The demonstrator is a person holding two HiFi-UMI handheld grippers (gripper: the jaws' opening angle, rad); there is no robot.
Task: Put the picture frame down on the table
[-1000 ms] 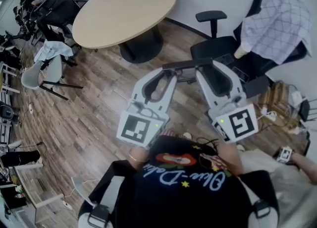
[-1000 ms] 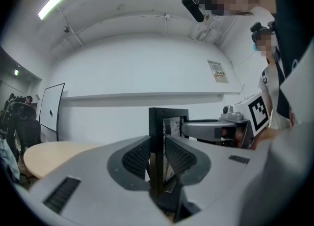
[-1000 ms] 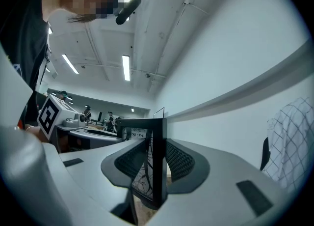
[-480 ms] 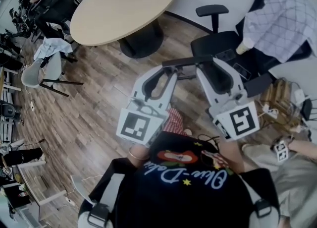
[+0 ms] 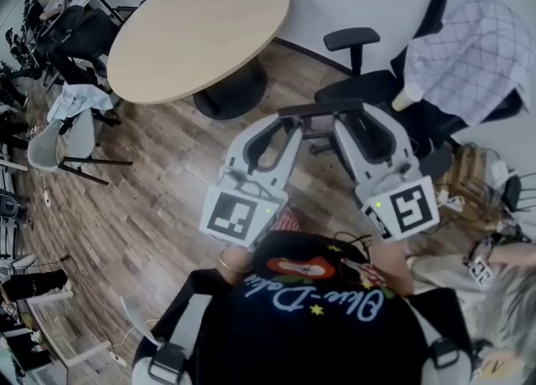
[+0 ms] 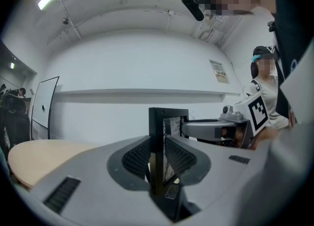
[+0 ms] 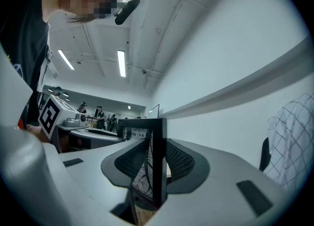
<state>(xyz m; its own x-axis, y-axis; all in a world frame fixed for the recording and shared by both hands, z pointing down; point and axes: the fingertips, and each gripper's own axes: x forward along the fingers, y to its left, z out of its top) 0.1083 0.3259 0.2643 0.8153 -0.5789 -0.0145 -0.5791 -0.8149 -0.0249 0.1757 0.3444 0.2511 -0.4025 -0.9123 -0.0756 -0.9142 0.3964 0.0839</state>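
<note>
- Picture frame is carried edge-up in front of the person's chest, spanning the gap between the two grippers. It hangs over the wood floor and the black office chair, not over any table.
- Left gripper: jaws clamped on the frame's left end. Its own view shows the ribbed pads tight against both faces of the dark moulding.
- Right gripper: likewise closed on the frame's right end, with the printed picture visible between the pads.
- Change over the last second: the round table has slid a little down and left in the head view and looks slightly larger, while the chair has drifted too. The frame and both grippers sit in the same place relative to the body.
- Reading: the person is turning or stepping toward the table while the grip stays unchanged — the carry is under way, and the set-down has not begun.
- Table is well apart from the frame, so more approach is needed before lowering.
</note>
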